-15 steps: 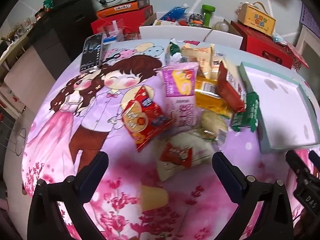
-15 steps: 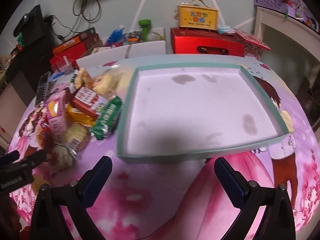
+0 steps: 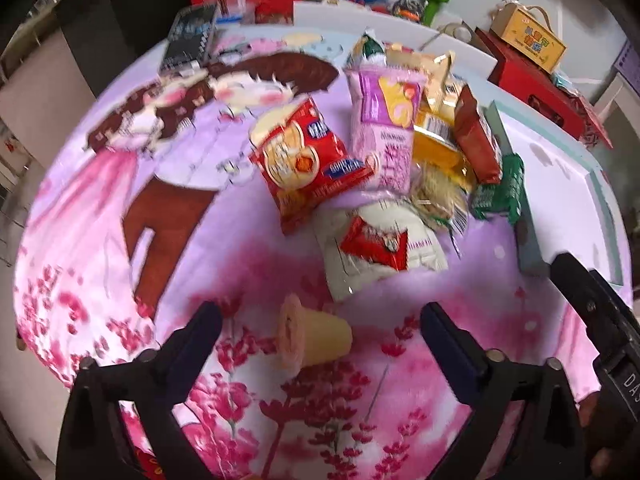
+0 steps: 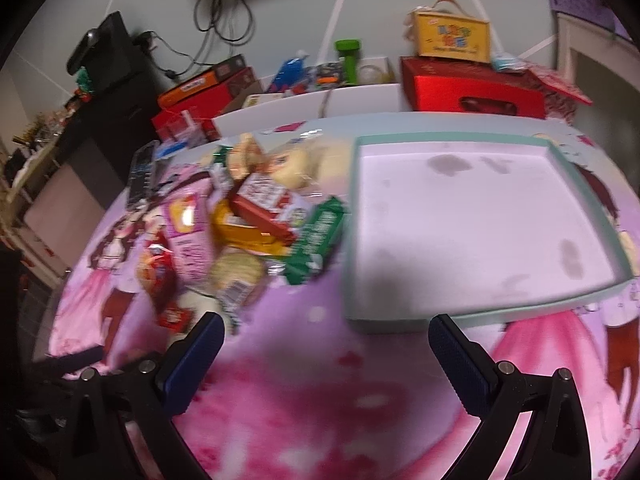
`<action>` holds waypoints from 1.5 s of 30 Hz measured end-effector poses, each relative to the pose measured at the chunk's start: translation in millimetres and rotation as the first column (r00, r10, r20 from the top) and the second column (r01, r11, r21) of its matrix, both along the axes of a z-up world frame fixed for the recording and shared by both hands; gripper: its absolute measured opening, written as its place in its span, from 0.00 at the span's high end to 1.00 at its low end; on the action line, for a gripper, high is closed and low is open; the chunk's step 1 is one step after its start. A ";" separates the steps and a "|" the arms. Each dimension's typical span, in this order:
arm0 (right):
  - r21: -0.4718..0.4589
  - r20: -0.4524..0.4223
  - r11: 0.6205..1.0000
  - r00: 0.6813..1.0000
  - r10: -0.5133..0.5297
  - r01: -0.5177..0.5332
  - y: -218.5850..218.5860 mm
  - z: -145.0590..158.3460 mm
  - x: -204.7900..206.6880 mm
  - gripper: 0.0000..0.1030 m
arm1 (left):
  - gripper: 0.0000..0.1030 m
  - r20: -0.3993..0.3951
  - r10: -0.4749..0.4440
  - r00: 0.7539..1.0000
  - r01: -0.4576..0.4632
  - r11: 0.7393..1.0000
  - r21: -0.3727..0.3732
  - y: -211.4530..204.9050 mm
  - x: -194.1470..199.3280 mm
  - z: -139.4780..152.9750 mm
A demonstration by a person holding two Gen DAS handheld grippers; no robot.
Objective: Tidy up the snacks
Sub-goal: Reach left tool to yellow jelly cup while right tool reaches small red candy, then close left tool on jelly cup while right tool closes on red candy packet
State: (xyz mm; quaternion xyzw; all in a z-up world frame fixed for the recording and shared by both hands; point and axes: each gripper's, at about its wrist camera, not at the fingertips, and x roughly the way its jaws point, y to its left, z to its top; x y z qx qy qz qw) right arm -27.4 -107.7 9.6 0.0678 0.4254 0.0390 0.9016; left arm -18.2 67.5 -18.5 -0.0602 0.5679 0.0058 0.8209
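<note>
Left gripper (image 3: 320,332): spread wide, pinching nothing; it hangs low over the pink cartoon tablecloth (image 3: 120,208), with a small yellow jelly cup (image 3: 314,336) lying on its side between the two fingers, not touched by either.
Right gripper (image 4: 326,338): spread wide too, empty, held above the cloth just in front of the tray's near rim; its dark body also shows at the lower right of the left wrist view.
Snack pile: heaped in the middle of the table, just left of the tray.
Red biscuit packet (image 3: 308,164): on the pile's left side, tilted, overlapping the edge of the pink-and-white packet (image 3: 384,128).
White packet with red label (image 3: 380,248): nearest piece of the pile to the left gripper, just beyond the jelly cup.
Round rice cracker pack (image 4: 236,272): toward the near edge of the heap, beside the green wrapper (image 4: 316,236).
Green wrapper: lying just beside the tray's left wall.
Yellow packet (image 4: 244,232): under a dark red packet (image 4: 264,200) in the heap's centre.
Tray (image 4: 452,318): shallow, teal-rimmed, pale inside with a few dark smudges; no snacks in it.
Remote control (image 3: 190,38): at the far left edge of the table, well apart from the pile.
Background: red box (image 4: 472,90) with a yellow carton (image 4: 452,38) on top, beyond the tray.
</note>
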 end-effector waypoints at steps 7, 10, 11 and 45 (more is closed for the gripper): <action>0.122 0.028 0.986 0.993 0.111 -0.114 30.2 4.8 8.4 0.00 | 0.19 -0.076 -0.021 0.997 0.020 1.000 -0.017 7.7 -0.8 -11.9; 0.166 0.012 0.973 0.987 0.161 -0.160 43.2 5.9 10.3 0.00 | 0.25 -0.105 -0.042 0.994 0.037 0.998 -0.048 6.3 -1.3 -18.9; 0.172 0.008 0.968 0.983 0.182 -0.181 48.6 5.7 10.9 0.03 | 0.26 -0.113 -0.053 0.992 0.046 0.997 -0.067 5.2 -0.9 -21.8; 0.074 -0.054 0.908 0.908 0.416 -0.412 115.0 -27.8 26.6 0.47 | 0.57 -0.010 0.094 0.996 -0.094 0.970 -0.226 109.7 17.6 -25.2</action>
